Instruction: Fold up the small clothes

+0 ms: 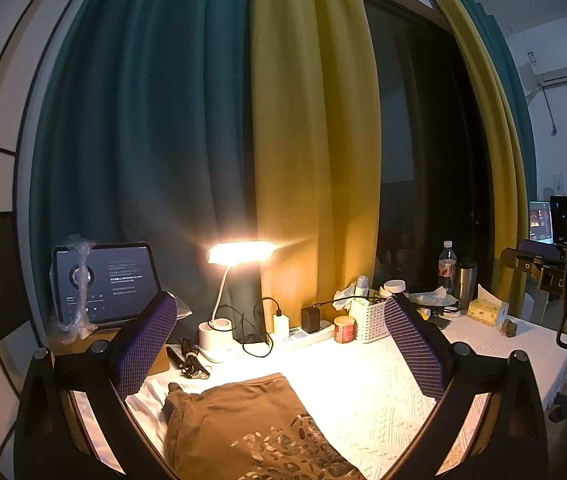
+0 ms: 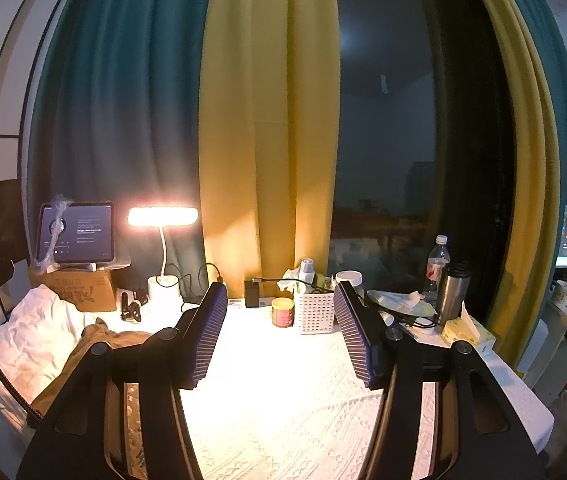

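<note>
A small brown garment (image 1: 251, 428) with a leopard-pattern print lies flat on the white textured tablecloth (image 1: 367, 396), low in the left wrist view. My left gripper (image 1: 279, 344) is open and empty, held above the garment's far edge. In the right wrist view the same garment (image 2: 95, 340) shows at the left, partly hidden behind the left finger. My right gripper (image 2: 279, 336) is open and empty above bare tablecloth (image 2: 283, 400), to the right of the garment. The right gripper's body also shows at the right edge of the left wrist view.
Along the table's back stand a lit desk lamp (image 1: 239, 254), a tablet (image 1: 105, 284) on a cardboard box (image 2: 75, 288), chargers and cables, a small jar (image 1: 344, 329), a white basket (image 1: 367, 316), a water bottle (image 1: 446, 266), a steel mug (image 2: 452, 292) and tissues. A white cloth (image 2: 31, 340) is heaped at the left.
</note>
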`<control>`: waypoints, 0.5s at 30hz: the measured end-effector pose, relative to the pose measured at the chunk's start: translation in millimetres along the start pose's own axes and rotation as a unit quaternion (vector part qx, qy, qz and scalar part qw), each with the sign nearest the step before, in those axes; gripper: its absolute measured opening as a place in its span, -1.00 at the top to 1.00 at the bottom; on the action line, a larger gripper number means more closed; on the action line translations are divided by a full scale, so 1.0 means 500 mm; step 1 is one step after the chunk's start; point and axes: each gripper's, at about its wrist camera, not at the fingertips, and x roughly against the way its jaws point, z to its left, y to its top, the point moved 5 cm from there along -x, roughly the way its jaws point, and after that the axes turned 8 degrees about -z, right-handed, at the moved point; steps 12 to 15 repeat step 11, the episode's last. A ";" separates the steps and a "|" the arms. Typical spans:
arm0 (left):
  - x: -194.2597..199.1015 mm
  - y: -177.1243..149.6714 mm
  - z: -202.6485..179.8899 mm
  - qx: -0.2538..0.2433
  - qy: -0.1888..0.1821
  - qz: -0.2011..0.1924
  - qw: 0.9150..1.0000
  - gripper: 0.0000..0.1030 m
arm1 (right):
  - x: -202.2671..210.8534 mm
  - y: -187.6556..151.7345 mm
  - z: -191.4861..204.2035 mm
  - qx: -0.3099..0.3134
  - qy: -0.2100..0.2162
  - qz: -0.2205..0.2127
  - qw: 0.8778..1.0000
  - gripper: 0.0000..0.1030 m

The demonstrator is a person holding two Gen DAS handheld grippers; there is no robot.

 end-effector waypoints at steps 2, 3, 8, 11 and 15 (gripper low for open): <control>0.000 0.000 -0.002 -0.001 -0.001 0.001 1.000 -0.98 | -0.001 -0.001 -0.002 -0.001 -0.001 0.000 1.000 -0.14; 0.000 0.000 -0.004 -0.001 -0.002 0.002 1.000 -0.98 | 0.000 0.000 -0.002 0.000 -0.001 0.000 1.000 -0.14; 0.000 -0.001 -0.006 0.002 -0.004 0.005 1.000 -0.98 | 0.000 -0.001 -0.002 -0.001 -0.001 0.000 1.000 -0.14; 0.001 -0.001 -0.007 0.004 -0.004 0.005 1.000 -0.98 | 0.000 -0.002 -0.003 -0.001 -0.002 0.001 1.000 -0.14; 0.001 -0.001 -0.007 0.004 -0.004 0.005 1.000 -0.98 | 0.000 -0.002 -0.003 -0.001 -0.002 0.001 1.000 -0.14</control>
